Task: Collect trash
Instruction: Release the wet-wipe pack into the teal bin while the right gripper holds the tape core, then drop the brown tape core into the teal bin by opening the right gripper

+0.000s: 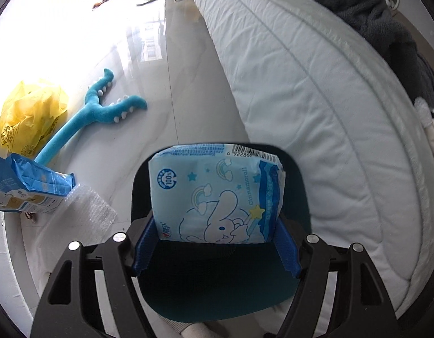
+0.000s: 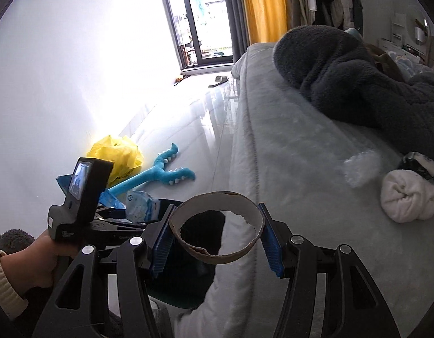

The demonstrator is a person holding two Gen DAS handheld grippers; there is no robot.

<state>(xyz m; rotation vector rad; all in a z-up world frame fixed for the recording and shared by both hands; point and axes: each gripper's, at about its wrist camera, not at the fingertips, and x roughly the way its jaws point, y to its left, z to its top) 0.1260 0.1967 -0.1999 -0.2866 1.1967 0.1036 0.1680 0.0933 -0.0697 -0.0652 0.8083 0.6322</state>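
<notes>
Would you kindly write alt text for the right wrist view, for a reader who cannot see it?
The right gripper clamps a cardboard tape ring beside a bed. On the floor to the left lie a blue plush toy and a yellow plastic bag; the left gripper holds a blue tissue pack.

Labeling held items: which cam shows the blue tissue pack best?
Left wrist. The blue tissue pack fills the centre, clamped in the left gripper, print and barcode readable. Right wrist shows only a small corner of it behind the left gripper, edge-on and partly hidden.
</notes>
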